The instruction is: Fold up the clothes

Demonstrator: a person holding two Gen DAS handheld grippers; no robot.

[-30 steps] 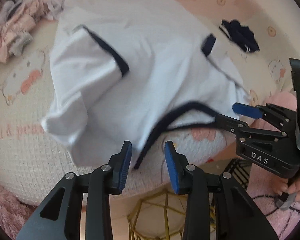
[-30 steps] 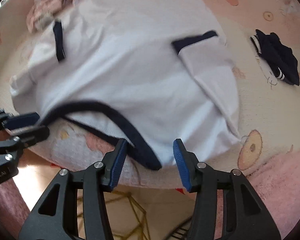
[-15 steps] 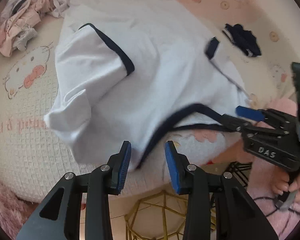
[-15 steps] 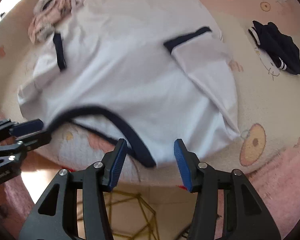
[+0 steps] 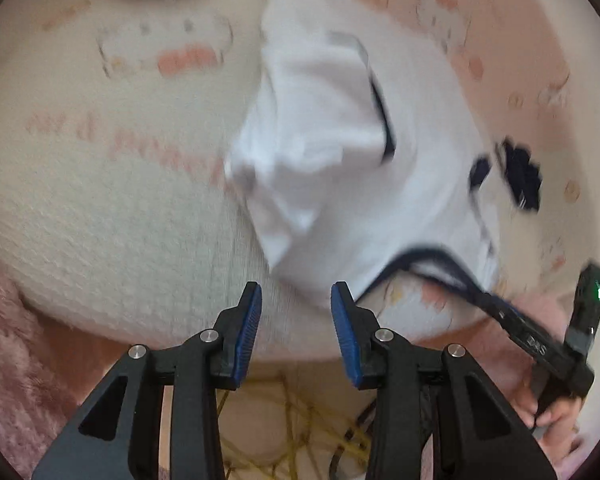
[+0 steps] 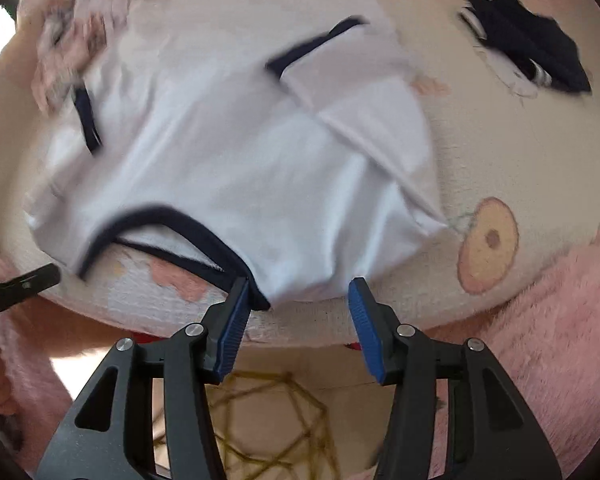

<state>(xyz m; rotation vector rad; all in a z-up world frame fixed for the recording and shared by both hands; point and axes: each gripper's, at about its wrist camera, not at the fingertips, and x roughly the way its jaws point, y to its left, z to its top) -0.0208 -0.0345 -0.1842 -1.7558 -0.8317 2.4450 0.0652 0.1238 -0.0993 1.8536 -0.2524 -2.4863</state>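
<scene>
Early in the fold, by the look of it: white T-shirt (image 6: 228, 148) spread on the patterned blanket (image 5: 112, 220), both sleeves already turned in over the body, length not yet folded. Shoulder-end grasp apparently in hand.

Right gripper (image 6: 296, 316) with jaws spread apart and nothing between the pads; near edge of the shirt just beyond the tips, the navy neckline trim (image 6: 172, 226) ending right beside the left-hand pad. Left gripper (image 5: 296, 332) likewise parted and empty; the shirt's near left corner just past the tips and a little to the right, view blurred.

Next move, as a judgement: each tool forward over the blanket edge, one pad under the cloth and one above, a shoulder apiece either side of the neckline, then closing before any lift.

Dark garment (image 6: 528, 44) well apart on the far right; pinkish clothes pile (image 6: 64, 52) at the far left.
</scene>
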